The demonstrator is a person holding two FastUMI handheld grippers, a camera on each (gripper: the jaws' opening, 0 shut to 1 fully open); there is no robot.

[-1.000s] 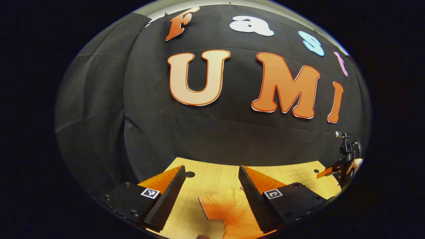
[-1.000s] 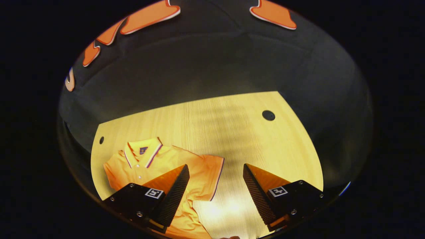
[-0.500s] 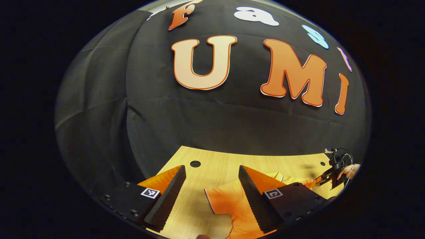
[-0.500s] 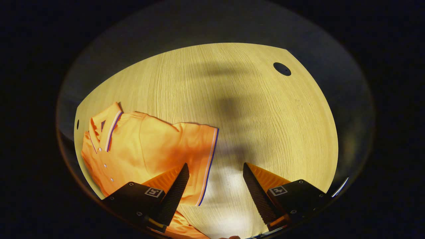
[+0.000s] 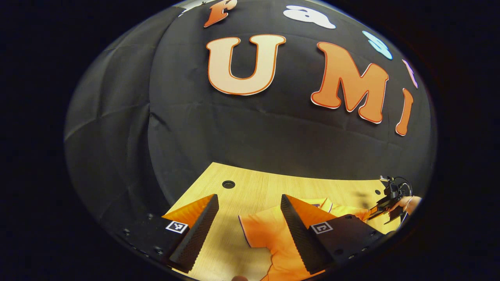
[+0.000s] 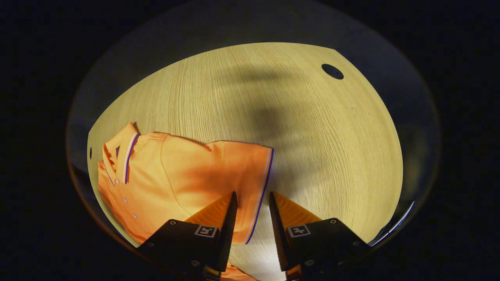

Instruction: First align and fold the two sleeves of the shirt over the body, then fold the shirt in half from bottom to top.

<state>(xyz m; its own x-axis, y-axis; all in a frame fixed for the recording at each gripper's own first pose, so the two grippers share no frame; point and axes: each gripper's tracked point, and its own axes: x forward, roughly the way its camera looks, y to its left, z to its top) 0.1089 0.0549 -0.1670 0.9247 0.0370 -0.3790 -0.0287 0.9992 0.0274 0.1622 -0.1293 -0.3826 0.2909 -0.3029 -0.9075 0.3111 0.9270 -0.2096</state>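
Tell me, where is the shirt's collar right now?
In the right gripper view, the collar sits at the far left of the orange shirt, near the left edge of the wooden table, well away from the right gripper closing around the striped sleeve cuff.

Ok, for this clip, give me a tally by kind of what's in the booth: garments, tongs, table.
Orange polo shirt: 1
Tongs: 2, the left tongs and the right tongs
Wooden table: 1
Total: 4

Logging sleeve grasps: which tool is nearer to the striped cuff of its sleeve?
Right. The right tool straddles its striped cuff, half closed; the left tool stands wide open around its cuff.
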